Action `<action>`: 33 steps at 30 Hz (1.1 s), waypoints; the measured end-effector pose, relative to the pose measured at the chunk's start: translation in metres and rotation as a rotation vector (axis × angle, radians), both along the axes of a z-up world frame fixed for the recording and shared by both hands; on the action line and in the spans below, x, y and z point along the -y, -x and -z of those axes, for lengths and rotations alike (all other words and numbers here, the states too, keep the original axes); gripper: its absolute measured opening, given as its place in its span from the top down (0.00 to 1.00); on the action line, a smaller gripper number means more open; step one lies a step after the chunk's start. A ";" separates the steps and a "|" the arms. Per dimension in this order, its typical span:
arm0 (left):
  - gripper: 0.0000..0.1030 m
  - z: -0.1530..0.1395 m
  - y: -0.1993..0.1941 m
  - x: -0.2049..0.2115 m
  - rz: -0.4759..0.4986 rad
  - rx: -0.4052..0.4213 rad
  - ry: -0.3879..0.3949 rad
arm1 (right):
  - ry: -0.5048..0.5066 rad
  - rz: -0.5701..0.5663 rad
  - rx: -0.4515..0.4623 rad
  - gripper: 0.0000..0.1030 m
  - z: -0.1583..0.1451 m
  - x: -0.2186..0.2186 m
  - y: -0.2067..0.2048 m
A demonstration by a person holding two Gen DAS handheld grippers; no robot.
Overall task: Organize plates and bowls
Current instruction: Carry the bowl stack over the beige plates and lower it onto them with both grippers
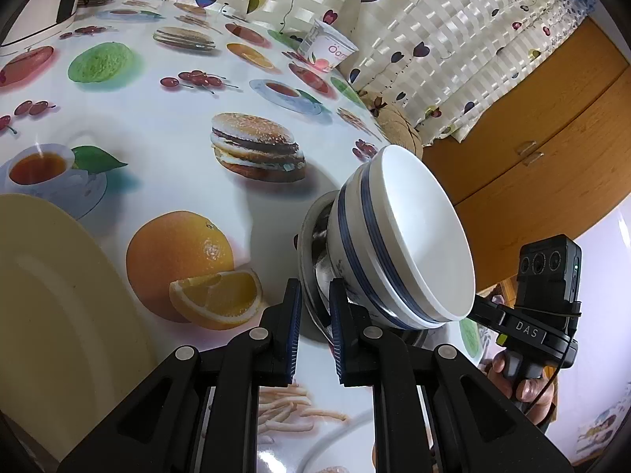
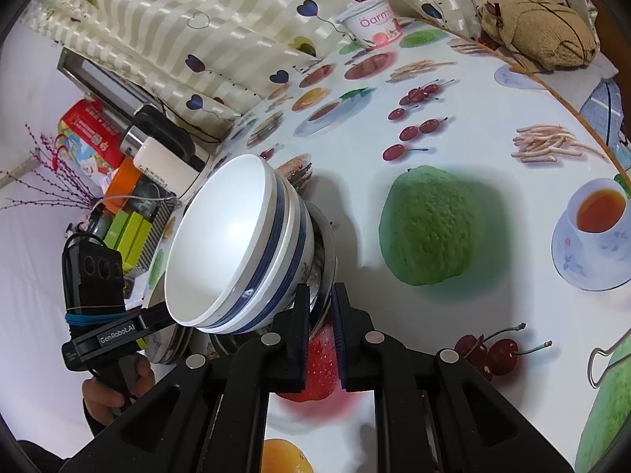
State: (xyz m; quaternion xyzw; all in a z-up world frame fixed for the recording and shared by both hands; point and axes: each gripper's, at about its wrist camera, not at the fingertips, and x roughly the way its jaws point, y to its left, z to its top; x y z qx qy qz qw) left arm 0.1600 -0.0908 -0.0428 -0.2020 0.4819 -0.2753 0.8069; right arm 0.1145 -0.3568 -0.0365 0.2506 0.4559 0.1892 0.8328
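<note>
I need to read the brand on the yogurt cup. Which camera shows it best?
The right wrist view: the yogurt cup stands nearer the frame's top centre, with its pink lettering and fruit picture facing the camera. The left wrist view shows the same cup tilted by the fisheye, with its lettering partly cut off.

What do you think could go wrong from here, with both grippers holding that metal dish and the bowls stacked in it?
1. The striped bowls sit loose in the metal dish, which only the left gripper and right gripper pinch, by opposite rims. If the hands drift apart or tilt unevenly, the stack may slide out.
2. The cream plate lies close at the left; a swing that way could knock it.
</note>
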 end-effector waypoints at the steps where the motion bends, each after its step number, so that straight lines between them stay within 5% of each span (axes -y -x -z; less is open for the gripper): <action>1: 0.87 -0.001 0.000 0.001 0.003 0.009 -0.011 | 0.000 0.001 0.003 0.88 0.000 0.001 0.000; 33: 0.87 -0.027 0.018 -0.015 -0.032 0.070 -0.035 | 0.023 -0.039 0.069 0.89 -0.029 -0.027 0.006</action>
